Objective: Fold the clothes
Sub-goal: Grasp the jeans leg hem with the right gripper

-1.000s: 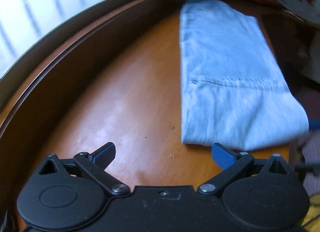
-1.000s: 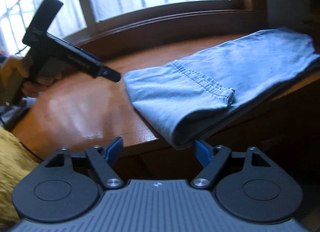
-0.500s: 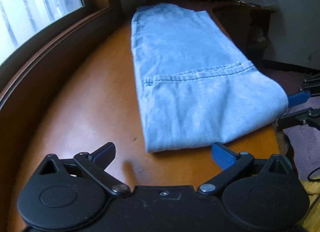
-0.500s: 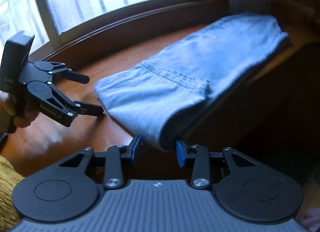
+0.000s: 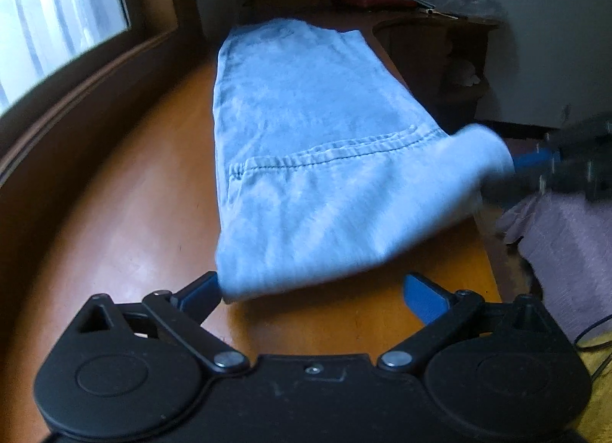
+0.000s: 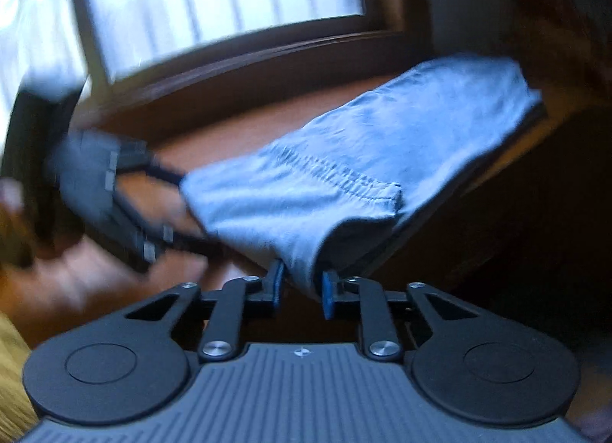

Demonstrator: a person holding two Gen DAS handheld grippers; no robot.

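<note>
Two grippers at the near end of the folded light-blue denim garment (image 5: 306,160), which lies lengthwise on the orange-brown wooden table (image 5: 126,213). Right gripper (image 6: 300,286) has just been closing, now pinching the corner fold. Left gripper (image 5: 311,290) spread wide, one finger touching the hem w/o grip. Risk, imo: lifting one-sided drags the cloth askew, undoing the fold.

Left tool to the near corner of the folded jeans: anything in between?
Nothing visible. The open left tool already straddles the near corner of the folded light-blue denim jeans, only bare wooden table below. The right tool is pinching the other corner.
</note>
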